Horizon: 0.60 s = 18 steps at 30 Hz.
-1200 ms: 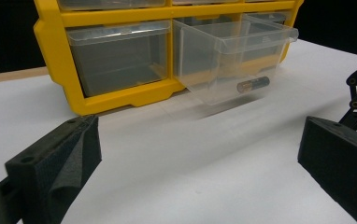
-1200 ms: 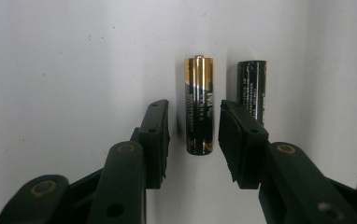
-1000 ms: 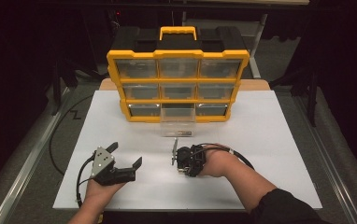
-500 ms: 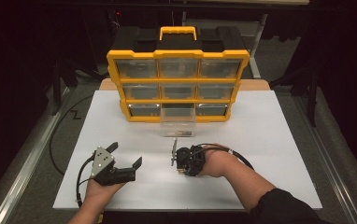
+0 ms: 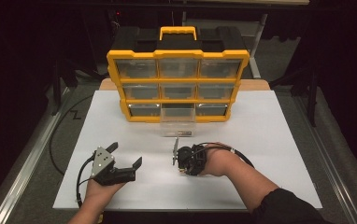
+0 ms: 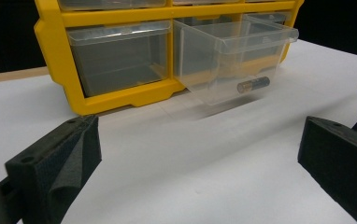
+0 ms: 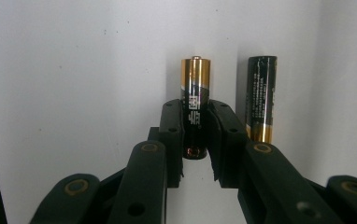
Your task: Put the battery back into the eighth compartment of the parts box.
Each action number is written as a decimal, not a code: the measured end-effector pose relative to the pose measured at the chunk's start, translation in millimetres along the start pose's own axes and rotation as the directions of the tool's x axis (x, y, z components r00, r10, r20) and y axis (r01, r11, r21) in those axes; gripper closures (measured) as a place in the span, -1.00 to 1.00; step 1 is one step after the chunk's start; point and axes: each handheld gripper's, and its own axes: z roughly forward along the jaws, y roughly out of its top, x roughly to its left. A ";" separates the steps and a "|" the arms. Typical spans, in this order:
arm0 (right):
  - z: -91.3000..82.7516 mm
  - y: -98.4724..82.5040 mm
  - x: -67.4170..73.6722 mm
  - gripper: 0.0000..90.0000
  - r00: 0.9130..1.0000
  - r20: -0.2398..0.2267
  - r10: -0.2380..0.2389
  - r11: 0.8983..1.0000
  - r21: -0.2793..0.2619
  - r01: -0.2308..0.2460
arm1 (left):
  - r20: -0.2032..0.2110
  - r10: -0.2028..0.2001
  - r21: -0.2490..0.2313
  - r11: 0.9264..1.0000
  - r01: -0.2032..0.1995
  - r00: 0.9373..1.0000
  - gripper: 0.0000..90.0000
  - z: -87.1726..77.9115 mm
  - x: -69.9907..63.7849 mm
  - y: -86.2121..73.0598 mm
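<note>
- Your right hand-held gripper (image 7: 196, 140) has just been closing; its jaws now clamp a battery (image 7: 195, 100) above the white bench (image 7: 74, 70).
- Your left hand-held gripper (image 6: 200, 163) stands wide open, holding nothing.

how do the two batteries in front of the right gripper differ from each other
The battery between the jaws is clamped by the right gripper; the battery beside it lies free on the white table, untouched. The clamped one has its gold band at the far end, the free one at the near end. Both are black-and-gold cylinders, lying parallel.
</note>
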 end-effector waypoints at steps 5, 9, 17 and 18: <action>-2.5 -2.6 0.0 0.74 1.000 -0.003 0.006 1.000 0.007 -0.006 | 0.000 -0.001 0.001 1.000 0.001 1.000 -0.99 0.1 0.0 -0.1; -5.6 -5.2 -2.4 0.74 1.000 -0.012 0.007 1.000 0.003 -0.007 | 0.000 -0.001 0.002 1.000 0.001 1.000 -0.99 0.2 -0.1 -0.1; -10.6 -9.0 -4.3 0.74 1.000 -0.010 0.012 1.000 0.010 -0.011 | 0.000 -0.002 0.002 1.000 0.002 1.000 -0.99 0.5 -0.3 -0.3; -10.9 -9.6 -4.3 0.74 1.000 -0.012 0.018 1.000 0.010 -0.018 | 0.001 -0.002 0.002 1.000 0.002 1.000 -0.99 0.5 -0.4 -0.3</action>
